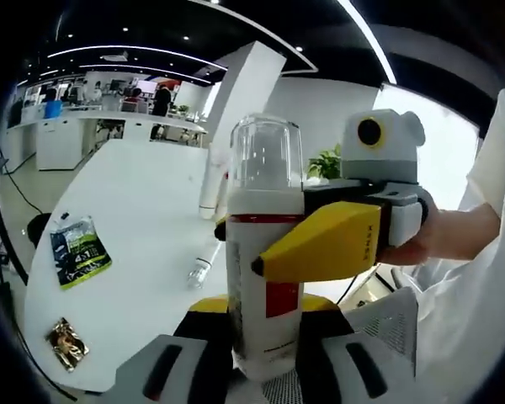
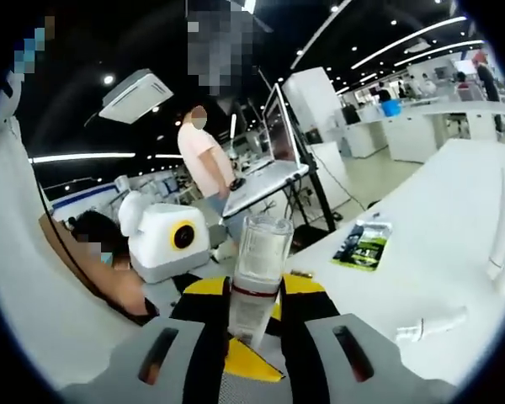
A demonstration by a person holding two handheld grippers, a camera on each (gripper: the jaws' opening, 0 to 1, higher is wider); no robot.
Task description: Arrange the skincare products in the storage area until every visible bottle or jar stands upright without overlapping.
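On the white counter (image 1: 143,244), a green-and-black sachet (image 1: 79,250) lies near its left edge, a gold wrapper (image 1: 65,342) at the near left corner, and a small clear tube (image 1: 199,271) further in. The white bottle (image 1: 265,278) with clear cap is held off the counter: the left claw (image 1: 265,370) pinches its base, the right claw (image 1: 273,244) its middle.

The white bottle with a clear cap and red band (image 1: 263,278) has its base hidden between the claw's jaws; its label print is too small to read.
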